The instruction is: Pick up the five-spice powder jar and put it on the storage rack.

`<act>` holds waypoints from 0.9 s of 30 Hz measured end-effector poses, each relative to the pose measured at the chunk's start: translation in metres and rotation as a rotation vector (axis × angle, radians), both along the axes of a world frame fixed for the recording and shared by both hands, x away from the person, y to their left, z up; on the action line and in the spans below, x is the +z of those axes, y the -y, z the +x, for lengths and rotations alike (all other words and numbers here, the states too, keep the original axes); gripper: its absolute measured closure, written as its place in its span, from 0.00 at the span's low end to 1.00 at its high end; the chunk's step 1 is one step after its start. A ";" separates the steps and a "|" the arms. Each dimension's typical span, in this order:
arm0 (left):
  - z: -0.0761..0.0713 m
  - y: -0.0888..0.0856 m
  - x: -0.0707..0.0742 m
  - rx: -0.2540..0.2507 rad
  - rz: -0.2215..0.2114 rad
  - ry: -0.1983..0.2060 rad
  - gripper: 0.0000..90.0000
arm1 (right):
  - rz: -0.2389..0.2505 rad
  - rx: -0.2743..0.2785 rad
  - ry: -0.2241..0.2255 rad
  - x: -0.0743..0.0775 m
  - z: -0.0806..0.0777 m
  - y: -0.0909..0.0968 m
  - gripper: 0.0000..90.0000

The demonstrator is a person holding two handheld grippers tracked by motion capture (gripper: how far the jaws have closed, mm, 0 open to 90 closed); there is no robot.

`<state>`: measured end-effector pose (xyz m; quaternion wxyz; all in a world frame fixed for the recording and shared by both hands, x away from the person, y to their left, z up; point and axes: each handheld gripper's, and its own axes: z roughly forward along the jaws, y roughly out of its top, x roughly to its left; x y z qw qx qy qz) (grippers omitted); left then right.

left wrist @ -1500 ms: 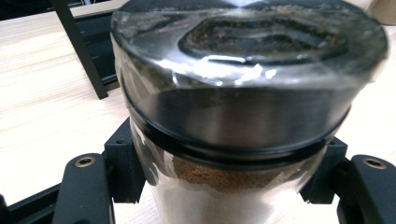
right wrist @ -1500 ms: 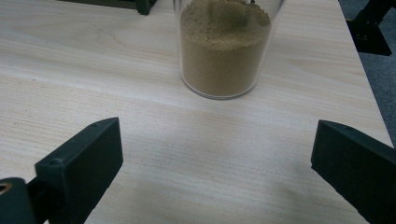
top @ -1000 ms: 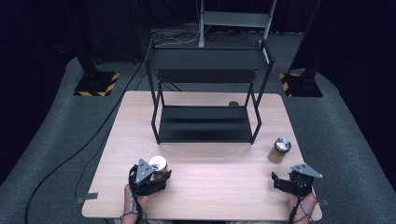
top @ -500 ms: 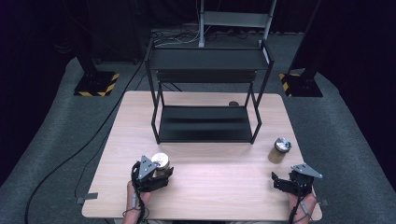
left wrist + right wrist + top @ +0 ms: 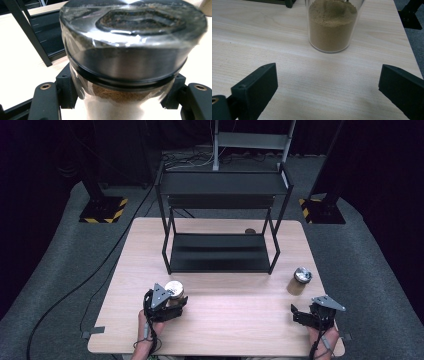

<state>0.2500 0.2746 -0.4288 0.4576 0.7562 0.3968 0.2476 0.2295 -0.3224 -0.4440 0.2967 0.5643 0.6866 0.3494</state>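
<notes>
Your left gripper [image 5: 172, 301] fingers clamp a spice jar [image 5: 130, 50] — right gripper [image 5: 304, 316] fingers spread, near the black rack [image 5: 220, 255].

Bright overhead light on the pale table [image 5: 225, 315], dark surroundings; glare and close-up blur on the jar lid [image 5: 132, 22].

Left gripper [image 5: 170, 301]: at the near left of the counter [image 5: 225, 320], held by the left hand [image 5: 146, 326], which enters from the bottom edge. Jaws clamped on both sides of a jar [image 5: 130, 57], gripping it below the lid; jar upright between them. Cable trails back along the forearm.

Right gripper [image 5: 305, 314]: at the near right, held by the right hand [image 5: 322, 336], pointing left across the counter. Jaws spread wide, nothing between them, low over the surface.
</notes>
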 end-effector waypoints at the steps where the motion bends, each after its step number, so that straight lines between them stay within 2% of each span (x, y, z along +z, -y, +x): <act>1: 0.001 0.000 0.000 -0.001 0.002 -0.001 0.35 | 0.000 0.000 -0.001 0.000 0.000 0.000 0.01; 27: 0.024 0.007 0.003 -0.023 0.016 -0.012 0.35 | 0.001 -0.003 0.003 0.000 -0.001 0.000 0.01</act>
